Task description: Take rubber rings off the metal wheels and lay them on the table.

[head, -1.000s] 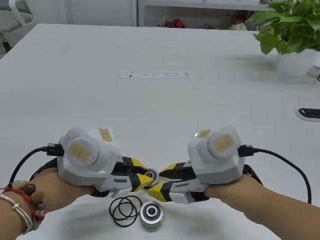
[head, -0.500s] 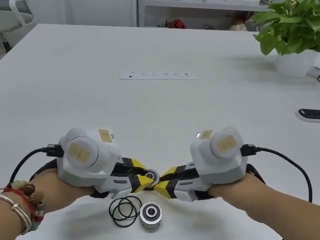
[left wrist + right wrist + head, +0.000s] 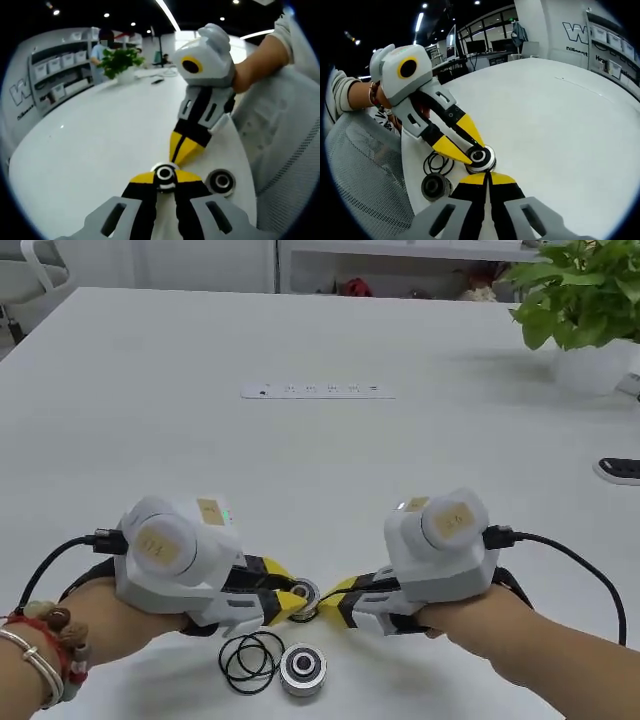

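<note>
Metal wheel (image 3: 303,593) sits low centre in the head view, hub face tipped up, clamped in my left gripper (image 3: 289,600). My right gripper (image 3: 334,599) has its jaws pressed together at the wheel's rim. Both point inward, tip to tip, with rubber rings (image 3: 250,657) lying just below on the table (image 3: 320,470).

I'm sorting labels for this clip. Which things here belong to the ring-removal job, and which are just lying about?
Job: held wheel, left hand-held gripper, right hand-held gripper, loose rubber rings, second wheel.
Lying about: power strip, potted plant.
</note>
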`<state>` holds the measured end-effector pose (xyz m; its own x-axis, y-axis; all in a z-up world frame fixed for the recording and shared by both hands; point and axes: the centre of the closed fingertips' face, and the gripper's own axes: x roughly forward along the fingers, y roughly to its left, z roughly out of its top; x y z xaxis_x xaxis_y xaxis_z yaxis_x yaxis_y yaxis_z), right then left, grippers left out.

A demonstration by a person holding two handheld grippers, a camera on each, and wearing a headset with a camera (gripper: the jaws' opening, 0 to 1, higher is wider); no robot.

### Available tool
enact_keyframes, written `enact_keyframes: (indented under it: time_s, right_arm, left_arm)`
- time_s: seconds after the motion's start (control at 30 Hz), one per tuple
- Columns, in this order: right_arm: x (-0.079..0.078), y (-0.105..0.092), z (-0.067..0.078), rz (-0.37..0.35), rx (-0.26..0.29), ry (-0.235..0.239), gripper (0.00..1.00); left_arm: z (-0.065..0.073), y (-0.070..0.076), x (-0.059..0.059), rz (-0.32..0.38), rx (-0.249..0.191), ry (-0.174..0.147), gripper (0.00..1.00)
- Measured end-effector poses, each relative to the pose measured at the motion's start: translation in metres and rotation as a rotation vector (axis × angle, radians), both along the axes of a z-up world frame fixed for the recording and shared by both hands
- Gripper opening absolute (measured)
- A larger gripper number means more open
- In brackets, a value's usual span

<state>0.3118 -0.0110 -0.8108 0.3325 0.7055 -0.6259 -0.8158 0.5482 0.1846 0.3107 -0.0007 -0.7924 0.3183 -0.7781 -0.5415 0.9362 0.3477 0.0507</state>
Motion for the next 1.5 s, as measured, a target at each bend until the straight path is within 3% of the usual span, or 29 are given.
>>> enact_keyframes:
  time_s: [0.07,0.17,0.3,0.4,0.5,1.5]
  right_arm:
    - [0.002,-0.001,0.001,-0.025,0.015,0.016,0.0]
    - [0.005,-0.003,0.004,-0.049,0.023,0.004,0.0]
    - [0.009,-0.001,0.013,-0.09,0.093,0.031,0.0]
    - [0.008,0.0,0.013,-0.082,0.079,0.019,0.0]
    - [0.008,0.001,0.014,-0.097,0.094,0.041,0.0]
    - [0.004,0.008,0.022,-0.074,0.126,0.049,0.0]
  left_arm:
    - [0.0,0.0,0.0,0.001,0.0,0.0,0.13]
    - [0.0,0.001,0.001,0.005,-0.003,0.002,0.13]
    - [0.0,0.001,0.001,0.007,-0.006,0.003,0.13]
    - [0.0,0.001,0.001,0.007,-0.005,0.003,0.13]
    - [0.0,0.0,0.001,0.005,-0.004,0.0,0.13]
    - [0.0,0.0,0.001,0.004,-0.005,0.0,0.13]
